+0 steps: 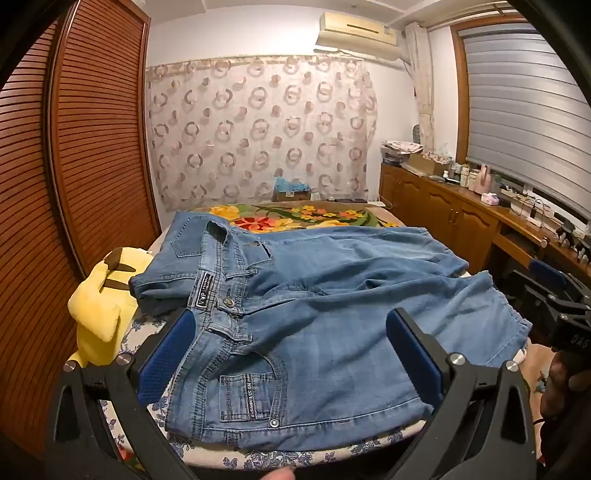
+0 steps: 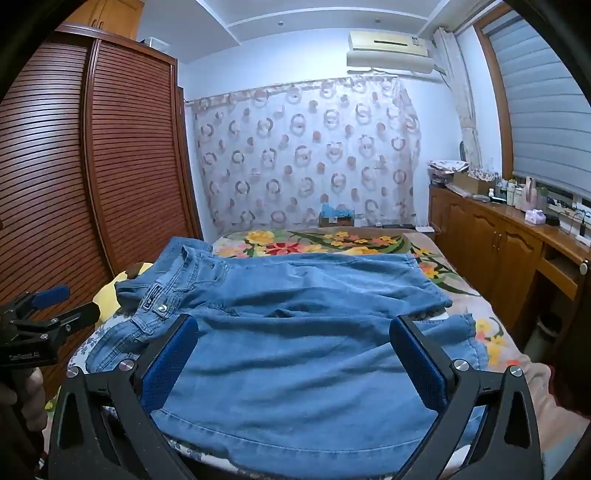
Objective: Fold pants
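Bedroom walls frame the scene: a slatted wooden wardrobe [image 1: 85, 147] on the left, a circle-patterned curtain [image 1: 258, 133] at the far wall under an air conditioner [image 1: 358, 35], and a wooden cabinet [image 1: 443, 210] crowded with small items below a window blind [image 1: 524, 96] on the right.

On the bed [image 2: 491, 332], over a flowered blanket [image 1: 295, 216], a pair of blue jeans [image 1: 332, 295] lies spread out, waistband toward the wardrobe side and the 2 legs running toward the cabinet side, slightly apart at the hems. The button and inner label are visible at the open waist. A yellow plush toy [image 1: 99, 314] sits beside the waistband, near the bed's edge.

The left hand-held gripper [image 1: 291, 350] hovers above the hip and pocket area with its blue pads spread wide, grasping nothing. The right hand-held gripper [image 2: 293, 354] hangs over the near leg, likewise released, its pads wide apart with denim visible between them but not pinched. Each gripper shows at the edge of the other's view, and both tilt gently down toward the bed.
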A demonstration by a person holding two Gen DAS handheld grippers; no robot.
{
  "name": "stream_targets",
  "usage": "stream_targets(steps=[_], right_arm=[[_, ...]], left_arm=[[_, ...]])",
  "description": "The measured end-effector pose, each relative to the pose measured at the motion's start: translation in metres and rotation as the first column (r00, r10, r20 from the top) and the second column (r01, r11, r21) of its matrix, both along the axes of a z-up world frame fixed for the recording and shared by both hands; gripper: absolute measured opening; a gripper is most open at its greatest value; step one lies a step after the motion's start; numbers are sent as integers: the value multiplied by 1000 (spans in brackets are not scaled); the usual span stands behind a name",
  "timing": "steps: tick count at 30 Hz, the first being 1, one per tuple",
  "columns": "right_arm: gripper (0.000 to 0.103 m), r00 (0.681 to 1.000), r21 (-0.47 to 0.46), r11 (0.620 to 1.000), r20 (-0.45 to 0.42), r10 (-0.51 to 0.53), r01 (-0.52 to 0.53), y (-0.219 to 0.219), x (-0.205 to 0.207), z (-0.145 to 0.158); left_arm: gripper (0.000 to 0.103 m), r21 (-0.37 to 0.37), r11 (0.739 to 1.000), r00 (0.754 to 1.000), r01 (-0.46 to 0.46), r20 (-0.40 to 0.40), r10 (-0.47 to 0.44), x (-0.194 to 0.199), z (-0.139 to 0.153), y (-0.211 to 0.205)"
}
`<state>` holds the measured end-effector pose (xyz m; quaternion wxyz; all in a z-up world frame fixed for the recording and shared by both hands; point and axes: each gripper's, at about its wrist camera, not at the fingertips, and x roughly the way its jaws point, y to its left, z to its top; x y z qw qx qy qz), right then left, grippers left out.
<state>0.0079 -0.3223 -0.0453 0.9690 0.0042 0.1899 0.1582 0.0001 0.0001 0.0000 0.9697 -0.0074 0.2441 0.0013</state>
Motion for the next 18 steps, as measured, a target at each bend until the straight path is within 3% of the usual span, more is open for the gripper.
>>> stream_targets(steps=[18], right_arm=[[103, 1000, 7, 1000, 11, -6, 6, 1, -3, -1]], left_arm=[[103, 3, 1000, 1000, -2, 13, 2, -5, 6, 1]])
